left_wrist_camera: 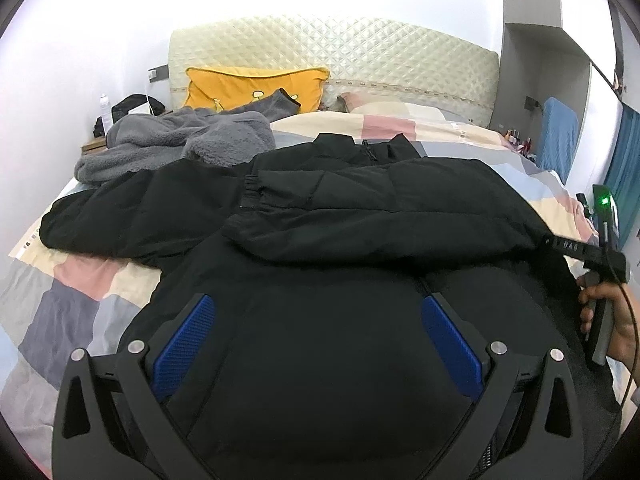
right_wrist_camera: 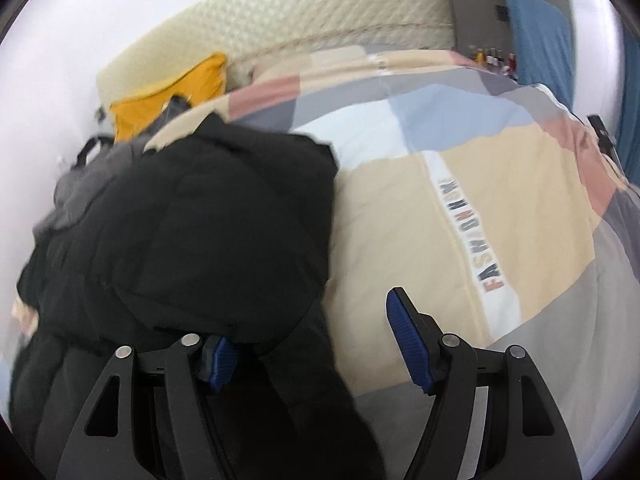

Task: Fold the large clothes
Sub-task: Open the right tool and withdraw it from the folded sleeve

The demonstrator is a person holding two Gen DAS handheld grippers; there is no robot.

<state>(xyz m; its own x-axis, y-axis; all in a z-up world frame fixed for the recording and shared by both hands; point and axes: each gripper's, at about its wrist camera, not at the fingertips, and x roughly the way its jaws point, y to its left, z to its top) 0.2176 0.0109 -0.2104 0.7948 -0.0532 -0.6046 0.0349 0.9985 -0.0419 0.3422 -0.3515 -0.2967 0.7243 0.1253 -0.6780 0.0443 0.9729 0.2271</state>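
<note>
A black puffer jacket (left_wrist_camera: 320, 248) lies spread on the bed, one sleeve (left_wrist_camera: 360, 196) folded across its body. My left gripper (left_wrist_camera: 318, 312) hovers over the jacket's lower part, open, blue pads (left_wrist_camera: 188, 340) wide apart and pressing on nothing. My right gripper (right_wrist_camera: 308, 320) sits at the jacket's (right_wrist_camera: 192, 220) right edge, open. The fabric covers most of its left pad (right_wrist_camera: 220, 360), while the right pad (right_wrist_camera: 406, 340) stands free over the bedcover. In the left wrist view the right gripper (left_wrist_camera: 560, 245) touches the jacket's side, with a person's hand (left_wrist_camera: 616, 320) on its handle.
A patchwork bedcover (right_wrist_camera: 460, 208) lies under everything. A grey fleece garment (left_wrist_camera: 176, 144) is heaped at the back left, before a yellow pillow (left_wrist_camera: 256, 86) and quilted headboard (left_wrist_camera: 340, 52). A nightstand with a bottle (left_wrist_camera: 105, 108) stands left; small bottles (left_wrist_camera: 520, 142) and blue cloth (left_wrist_camera: 556, 136) are right.
</note>
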